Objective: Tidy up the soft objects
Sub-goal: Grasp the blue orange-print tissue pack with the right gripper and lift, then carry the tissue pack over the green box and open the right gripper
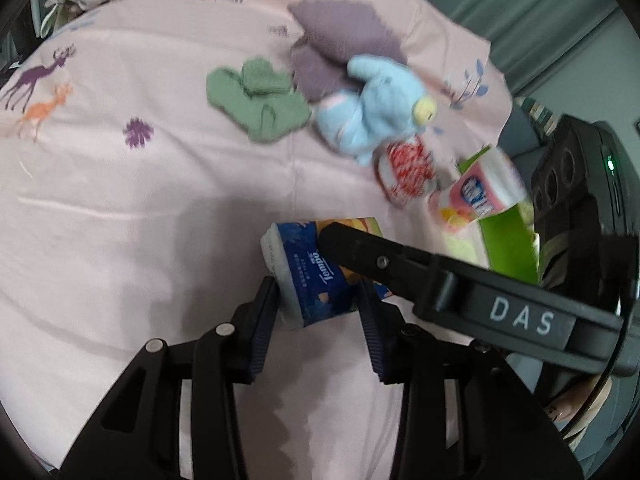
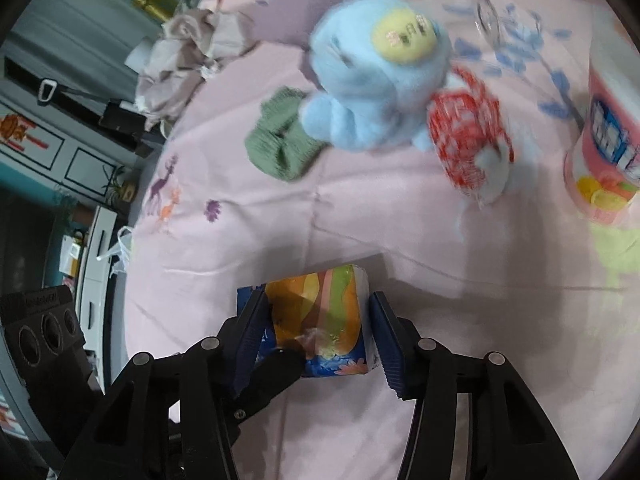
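Note:
A blue and orange Tempo tissue pack [image 1: 308, 276] lies on the pink bedsheet [image 1: 120, 208]. My left gripper [image 1: 318, 304] has both pads against its sides. My right gripper [image 2: 316, 320] straddles the same pack [image 2: 320, 316] from the other side; its left pad touches, its right pad stands slightly off. The right gripper's finger [image 1: 400, 264] crosses the left wrist view. A blue plush toy [image 1: 372, 108] [image 2: 372, 80], green knitted socks [image 1: 256, 100] [image 2: 280, 144], a purple cloth [image 1: 344, 40], a red and white pack [image 1: 408, 172] [image 2: 468, 136] and a pink tissue pack [image 1: 476, 192] [image 2: 608, 144] lie beyond.
A green box [image 1: 508, 236] stands at the bed's right edge, with the pink pack leaning at its opening. Crumpled beige bedding [image 2: 184, 52] lies at the far end. Cabinets and room clutter [image 2: 80, 160] lie past the bed's left edge.

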`<state>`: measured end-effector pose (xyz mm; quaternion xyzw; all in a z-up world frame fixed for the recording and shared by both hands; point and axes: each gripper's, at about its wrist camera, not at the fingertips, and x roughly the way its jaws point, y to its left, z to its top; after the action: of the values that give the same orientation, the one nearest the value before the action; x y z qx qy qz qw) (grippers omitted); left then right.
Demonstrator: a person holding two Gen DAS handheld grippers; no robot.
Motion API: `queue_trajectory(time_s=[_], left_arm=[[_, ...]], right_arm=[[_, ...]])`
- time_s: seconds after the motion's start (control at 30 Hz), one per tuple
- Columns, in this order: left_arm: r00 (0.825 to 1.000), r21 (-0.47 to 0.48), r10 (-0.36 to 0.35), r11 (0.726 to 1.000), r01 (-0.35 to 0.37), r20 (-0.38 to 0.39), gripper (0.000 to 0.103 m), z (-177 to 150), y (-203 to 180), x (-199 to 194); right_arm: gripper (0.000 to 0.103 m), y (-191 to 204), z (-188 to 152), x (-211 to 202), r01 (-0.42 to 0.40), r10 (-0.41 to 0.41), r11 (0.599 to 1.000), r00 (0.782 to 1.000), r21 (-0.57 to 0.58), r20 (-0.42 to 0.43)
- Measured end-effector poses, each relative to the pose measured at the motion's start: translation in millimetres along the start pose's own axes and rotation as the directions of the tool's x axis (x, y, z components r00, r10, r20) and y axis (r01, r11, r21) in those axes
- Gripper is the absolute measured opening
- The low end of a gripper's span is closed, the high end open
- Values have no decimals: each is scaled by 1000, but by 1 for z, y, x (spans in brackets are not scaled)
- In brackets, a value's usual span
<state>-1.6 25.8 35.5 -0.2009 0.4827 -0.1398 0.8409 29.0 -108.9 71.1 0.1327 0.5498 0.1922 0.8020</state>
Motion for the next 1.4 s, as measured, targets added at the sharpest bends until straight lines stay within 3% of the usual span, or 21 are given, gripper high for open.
queue_trajectory(time_s=[0.23,0.5,0.7,1.07,1.23,1.4], left_arm=[[984,71,-23,997,11,175,40,1,-12,-30],[937,153,-43,988,-12,348,39,0,-33,-59],[905,218,-63,975,-33,420,39,2,-55,-79],[873,345,-130,938,-46,470,40,5,-122,-95],[870,414,-194,910,-12,452,40,9,-157,-92],[882,482,-246,876,25,401,40,10,-197,-77]], right_arm=[[54,29,0,-34,18,4,993,983,-120,185],[54,46,-2,-74,0,70,981,933,-197,352],[54,51,-3,-105,-1,106,972,895,-237,434],[54,26,-5,-171,20,116,972,826,-234,551],[54,0,-10,-208,42,75,984,787,-174,613],[54,-33,-14,-232,50,22,994,766,-93,642]])
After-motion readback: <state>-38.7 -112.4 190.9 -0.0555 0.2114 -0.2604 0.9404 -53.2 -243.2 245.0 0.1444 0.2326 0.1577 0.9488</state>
